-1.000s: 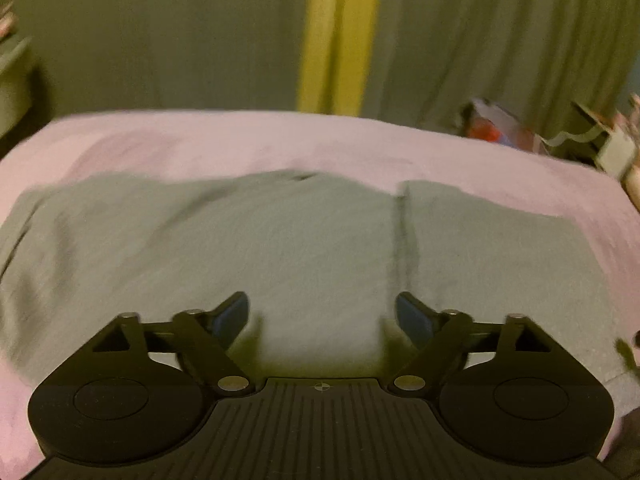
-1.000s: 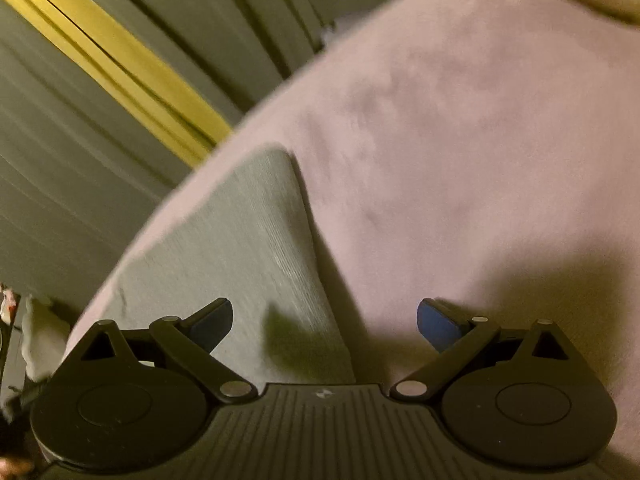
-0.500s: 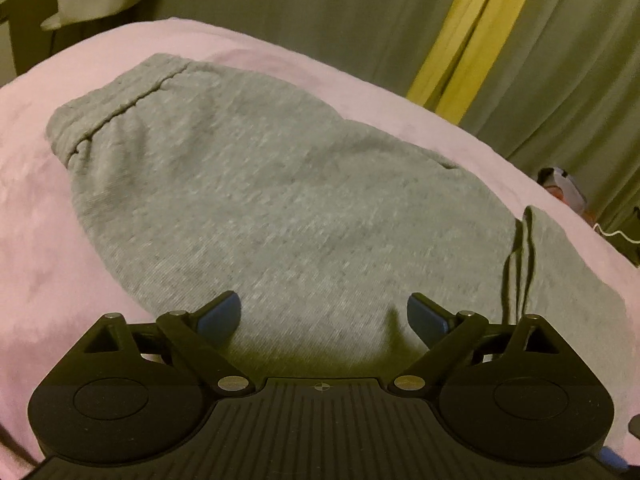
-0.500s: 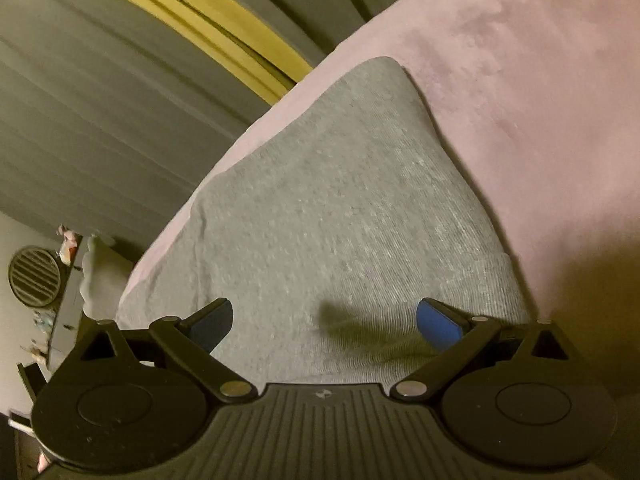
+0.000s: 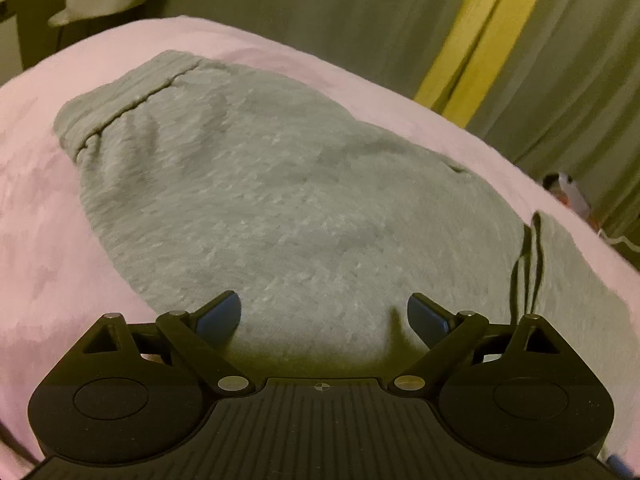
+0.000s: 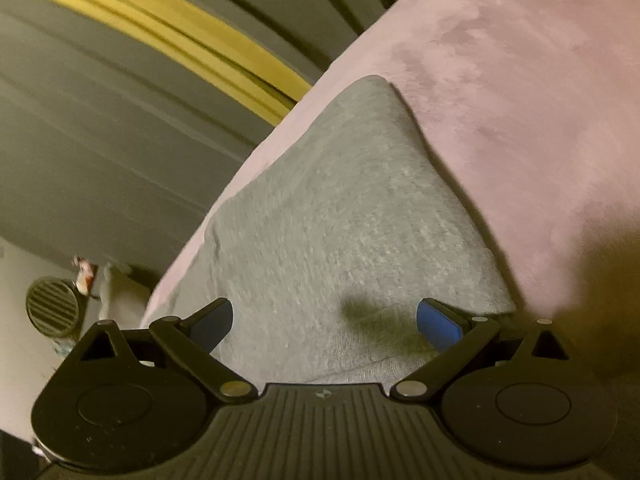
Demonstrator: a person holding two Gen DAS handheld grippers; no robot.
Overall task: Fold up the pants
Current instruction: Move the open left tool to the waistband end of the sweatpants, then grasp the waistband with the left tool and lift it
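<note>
Pants: grey knit pants (image 5: 280,208) lie flat on a pink bed cover (image 5: 36,200), ahead of and under both tools; the ribbed waistband (image 5: 120,96) is at the far left of the left gripper's view.
Fold: a dark crease (image 5: 532,260) crosses the cloth just ahead of the left tool's right finger.
Left gripper (image 5: 324,312): released, jaws spread wide over the cloth, gripping nothing.
Right gripper (image 6: 324,320): likewise released, jaws wide over the leg end (image 6: 360,200), whose corner points away from it.
Edges: bare pink cover lies right of the right tool; grey curtains (image 5: 320,16) with a yellow stripe (image 5: 488,36) hang beyond the bed.
</note>
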